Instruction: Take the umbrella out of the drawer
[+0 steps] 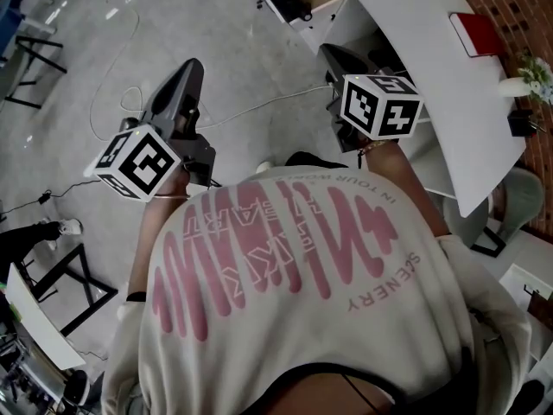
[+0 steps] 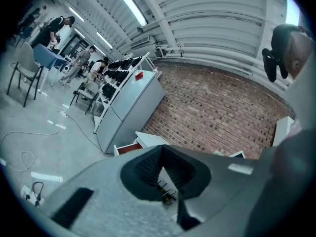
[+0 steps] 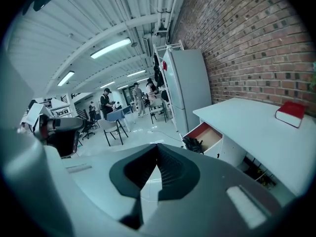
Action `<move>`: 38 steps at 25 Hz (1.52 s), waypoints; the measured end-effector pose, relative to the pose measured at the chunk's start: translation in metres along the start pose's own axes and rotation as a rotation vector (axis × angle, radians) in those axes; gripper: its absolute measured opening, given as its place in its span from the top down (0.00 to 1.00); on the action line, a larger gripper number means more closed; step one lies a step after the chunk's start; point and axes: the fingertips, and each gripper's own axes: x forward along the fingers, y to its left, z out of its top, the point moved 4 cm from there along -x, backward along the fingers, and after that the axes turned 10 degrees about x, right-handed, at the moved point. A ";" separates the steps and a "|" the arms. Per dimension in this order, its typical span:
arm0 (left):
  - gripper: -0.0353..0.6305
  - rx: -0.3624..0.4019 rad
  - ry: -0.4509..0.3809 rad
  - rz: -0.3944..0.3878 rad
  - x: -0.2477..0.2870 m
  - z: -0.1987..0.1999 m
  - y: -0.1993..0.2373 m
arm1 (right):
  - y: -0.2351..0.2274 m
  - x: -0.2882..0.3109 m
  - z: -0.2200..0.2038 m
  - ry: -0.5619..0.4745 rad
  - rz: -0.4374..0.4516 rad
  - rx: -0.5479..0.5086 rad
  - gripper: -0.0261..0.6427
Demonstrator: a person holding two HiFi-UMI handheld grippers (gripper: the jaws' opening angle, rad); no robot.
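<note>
The drawer [image 3: 213, 135] of the white desk stands pulled out, its inside reddish. A black folded umbrella [image 3: 192, 144] lies at the drawer's front end; the head view shows it as a dark shape [image 1: 292, 0] at the top edge. My right gripper [image 3: 157, 147] is shut and empty, held in the air a good way short of the drawer. My left gripper [image 2: 161, 148] is also shut with nothing in it, and it points toward the same drawer [image 2: 129, 148]. Both grippers [image 1: 190, 69] [image 1: 337, 59] are held out in front of the person's chest.
The white desk [image 1: 415, 33] carries a red book [image 1: 473, 33] and a small white vase [image 1: 517, 86]. A tall grey cabinet [image 3: 190, 88] stands past the drawer against the brick wall. Cables [image 1: 130, 102] trail over the floor. Chairs and people [image 3: 106, 102] are far behind.
</note>
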 end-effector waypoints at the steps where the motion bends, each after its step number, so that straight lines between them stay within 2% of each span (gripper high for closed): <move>1: 0.94 0.004 0.006 0.002 0.001 -0.001 0.002 | 0.000 0.003 0.001 0.002 0.001 -0.001 0.94; 7: 0.94 -0.005 0.013 0.033 0.009 -0.004 0.015 | -0.005 0.025 0.005 0.035 0.011 -0.013 0.94; 15: 0.94 -0.020 -0.013 0.126 0.031 0.011 0.054 | -0.024 0.084 0.034 0.063 0.045 -0.026 0.94; 30: 0.94 -0.074 -0.031 0.249 0.155 0.047 0.131 | -0.087 0.229 0.124 0.149 0.107 -0.065 0.94; 38: 0.94 -0.098 -0.029 0.319 0.199 0.054 0.160 | -0.121 0.291 0.154 0.194 0.126 -0.078 0.94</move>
